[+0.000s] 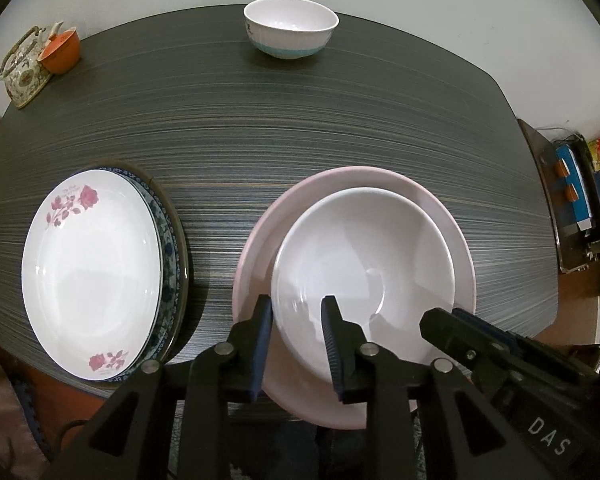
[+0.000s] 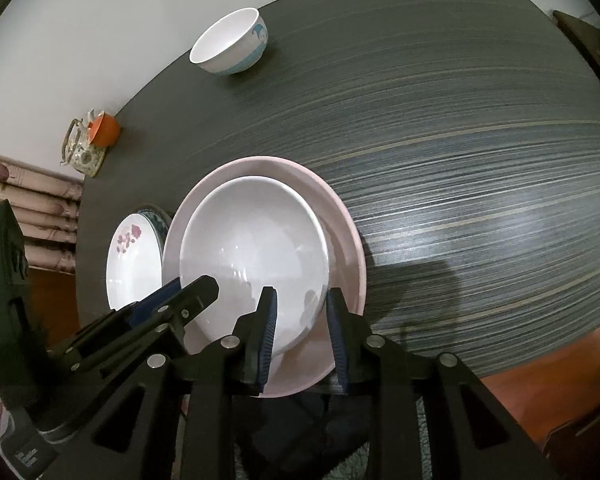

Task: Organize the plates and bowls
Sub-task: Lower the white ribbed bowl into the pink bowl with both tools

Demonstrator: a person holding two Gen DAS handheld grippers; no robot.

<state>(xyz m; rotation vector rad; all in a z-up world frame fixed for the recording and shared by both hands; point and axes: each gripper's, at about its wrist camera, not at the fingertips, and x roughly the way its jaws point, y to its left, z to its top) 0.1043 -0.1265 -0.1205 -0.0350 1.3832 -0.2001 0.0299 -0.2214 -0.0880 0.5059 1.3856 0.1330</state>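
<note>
We have a white bowl (image 1: 364, 276) nested in the pink bowl (image 1: 256, 240) near us, plates (image 1: 92, 272) stacked left, both tools, left (image 1: 298, 344) and right (image 2: 302, 336), open astride its rim, gripping nothing; the far bowl (image 1: 291, 26) on the bench (image 1: 300, 120) looks left.

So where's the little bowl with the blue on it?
The little bowl stands alone at the table's far edge by the wall, in both views. The orange cup and teapot sit away to its left.
</note>
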